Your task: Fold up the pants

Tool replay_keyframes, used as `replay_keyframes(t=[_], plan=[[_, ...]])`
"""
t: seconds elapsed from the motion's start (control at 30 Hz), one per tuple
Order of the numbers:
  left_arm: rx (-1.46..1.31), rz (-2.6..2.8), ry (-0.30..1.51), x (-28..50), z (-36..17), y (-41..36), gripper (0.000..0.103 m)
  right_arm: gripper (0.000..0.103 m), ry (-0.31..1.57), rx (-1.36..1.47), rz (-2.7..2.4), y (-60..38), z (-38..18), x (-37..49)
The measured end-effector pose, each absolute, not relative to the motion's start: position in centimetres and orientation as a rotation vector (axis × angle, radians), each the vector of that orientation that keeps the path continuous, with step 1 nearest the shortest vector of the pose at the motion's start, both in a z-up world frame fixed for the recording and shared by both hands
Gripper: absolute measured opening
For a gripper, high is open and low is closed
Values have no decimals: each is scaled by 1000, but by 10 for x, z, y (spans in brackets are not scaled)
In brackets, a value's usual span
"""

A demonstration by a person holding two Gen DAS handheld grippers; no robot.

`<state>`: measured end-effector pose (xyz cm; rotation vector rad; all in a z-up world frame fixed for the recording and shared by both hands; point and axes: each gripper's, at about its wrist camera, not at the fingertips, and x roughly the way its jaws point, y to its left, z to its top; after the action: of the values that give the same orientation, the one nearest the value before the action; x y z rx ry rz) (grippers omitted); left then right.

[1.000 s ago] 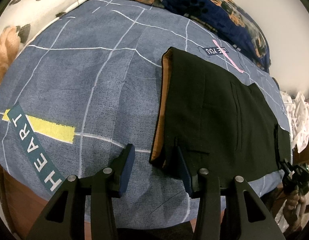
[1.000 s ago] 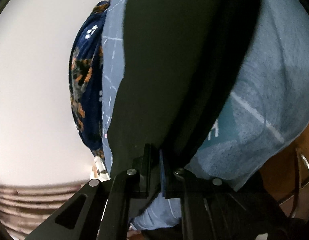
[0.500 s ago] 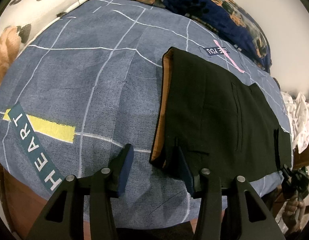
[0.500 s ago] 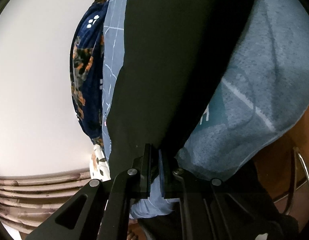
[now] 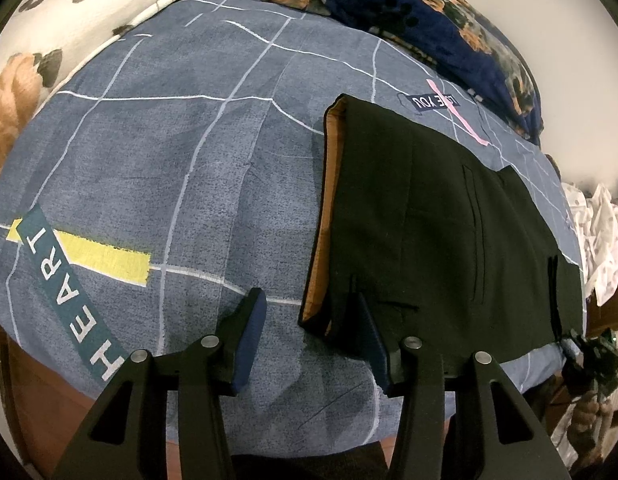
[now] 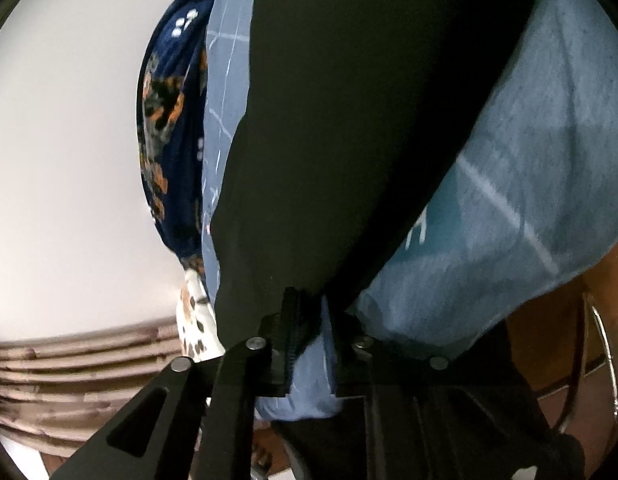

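Pants [image 5: 429,216]: matt black woven cloth, fine weave, with a smoother tan lining [image 5: 329,200] at the waistband. Bedsheet [image 5: 169,160]: blue-grey cotton-like cloth, slightly mottled, printed lines and lettering, a few soft creases. Blanket [image 5: 449,20]: navy fleece, fuzzy. Left gripper [image 5: 309,336]: matt black plastic, bright metal pins, blue rubbery pads on the fingers [image 5: 249,332] (right gripper [image 6: 309,340] same plastic). Bed frame [image 5: 41,400]: reddish wood, smooth.
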<state>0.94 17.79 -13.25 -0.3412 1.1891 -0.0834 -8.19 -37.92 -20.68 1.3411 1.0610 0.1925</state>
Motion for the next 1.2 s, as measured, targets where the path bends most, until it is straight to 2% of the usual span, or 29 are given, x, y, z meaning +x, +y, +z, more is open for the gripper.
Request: replay_keyframes(t=[0.03, 0.17, 0.37, 0.57, 0.77, 0.93, 1.07, 1.2], plan=[[-337, -86, 1189, 10, -132, 178, 49, 36, 1080, 1311, 206, -376, -202, -84], [-295, -119, 1171, 11, -125, 174, 49, 37, 1113, 1062, 298, -347, -163, -78], [-226, -226, 1088, 21, -102, 167, 49, 39, 1004, 729, 288, -324, -113, -49], [-192, -350, 1136, 51, -111, 158, 49, 40, 1021, 359, 131, -301, -120, -10], [-253, -347, 1202, 74, -137, 167, 49, 40, 1047, 378, 127, -307, -147, -3], [-267, -429, 1192, 87, -138, 164, 52, 50, 1034, 408, 156, -307, -147, -5], [-243, -493, 1173, 98, -138, 155, 52, 68, 1018, 419, 177, -299, -147, -4], [-287, -543, 1163, 108, -141, 156, 52, 80, 1012, 357, 178, -283, -148, -2]])
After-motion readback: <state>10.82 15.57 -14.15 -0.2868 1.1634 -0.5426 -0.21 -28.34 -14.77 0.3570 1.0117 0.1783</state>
